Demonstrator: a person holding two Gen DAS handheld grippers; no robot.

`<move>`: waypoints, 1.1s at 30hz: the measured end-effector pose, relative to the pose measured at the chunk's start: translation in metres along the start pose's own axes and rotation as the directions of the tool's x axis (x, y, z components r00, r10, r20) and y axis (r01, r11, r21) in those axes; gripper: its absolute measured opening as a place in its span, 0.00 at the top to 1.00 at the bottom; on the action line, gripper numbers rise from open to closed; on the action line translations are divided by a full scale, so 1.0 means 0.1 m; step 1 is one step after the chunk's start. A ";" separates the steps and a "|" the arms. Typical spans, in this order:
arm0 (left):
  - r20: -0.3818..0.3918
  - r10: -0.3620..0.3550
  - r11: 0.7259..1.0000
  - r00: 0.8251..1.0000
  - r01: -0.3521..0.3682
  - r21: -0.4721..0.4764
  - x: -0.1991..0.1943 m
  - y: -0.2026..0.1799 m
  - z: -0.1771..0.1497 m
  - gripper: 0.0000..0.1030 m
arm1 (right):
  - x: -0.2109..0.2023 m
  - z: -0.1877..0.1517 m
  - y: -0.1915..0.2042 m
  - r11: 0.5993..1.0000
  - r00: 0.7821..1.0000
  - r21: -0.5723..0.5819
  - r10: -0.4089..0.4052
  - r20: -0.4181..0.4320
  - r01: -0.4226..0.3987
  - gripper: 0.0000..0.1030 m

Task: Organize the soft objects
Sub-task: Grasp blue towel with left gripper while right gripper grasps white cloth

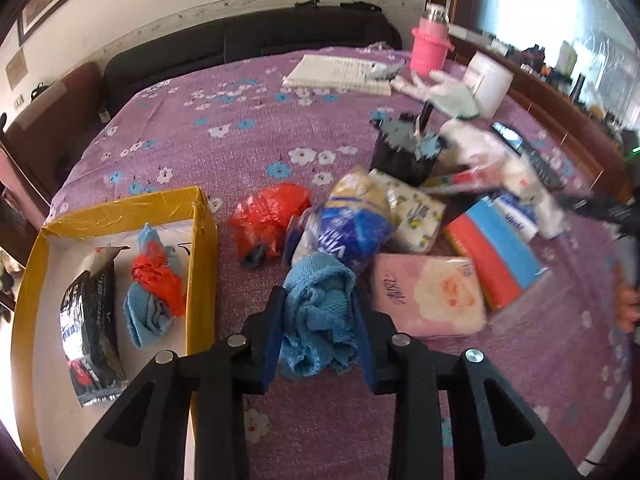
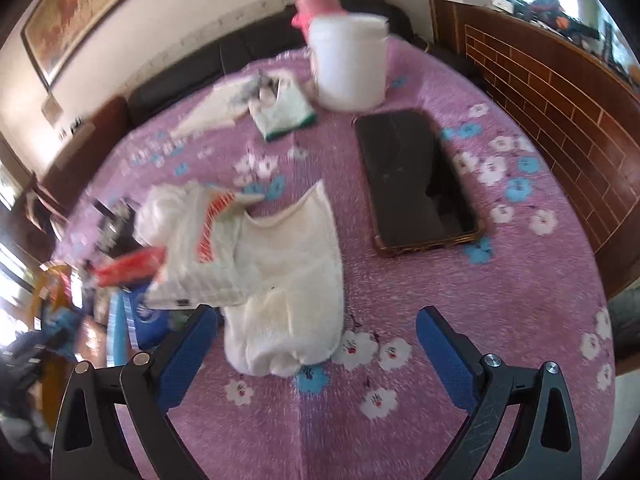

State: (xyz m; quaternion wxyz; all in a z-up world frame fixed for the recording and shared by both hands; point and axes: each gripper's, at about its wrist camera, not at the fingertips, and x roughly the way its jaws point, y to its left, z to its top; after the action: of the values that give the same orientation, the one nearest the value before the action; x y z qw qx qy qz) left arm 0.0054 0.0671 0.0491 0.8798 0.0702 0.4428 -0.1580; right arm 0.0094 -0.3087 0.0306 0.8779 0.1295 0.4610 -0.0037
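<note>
Left gripper jaws are clamping a crumpled blue terry cloth, held just above the purple floral bedspread, right of the yellow cardboard box. The box is holding a glossy black packet and another blue cloth tangled with orange plastic. Only the left view is showing the box and the pile: orange bag, blue-and-white crinkly pack, pink tissue pack.

Right gripper jaws are standing wide open, empty, over a white fluffy towel. Only the right view is showing the flat black phone and white tub clearly.
</note>
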 end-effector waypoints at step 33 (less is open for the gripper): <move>0.037 0.141 0.897 0.989 -0.112 -0.428 -0.60 2.21 -0.15 0.66 | -0.99 -0.44 2.30 0.884 0.950 -0.362 0.312 -0.012 -0.295 0.83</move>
State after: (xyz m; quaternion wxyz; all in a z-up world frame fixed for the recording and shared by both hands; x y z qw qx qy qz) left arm 0.0359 0.2917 0.0845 0.8966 -0.0999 0.4315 -0.0026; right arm -0.0543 -0.0870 0.1387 0.8868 0.0375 0.4074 0.2151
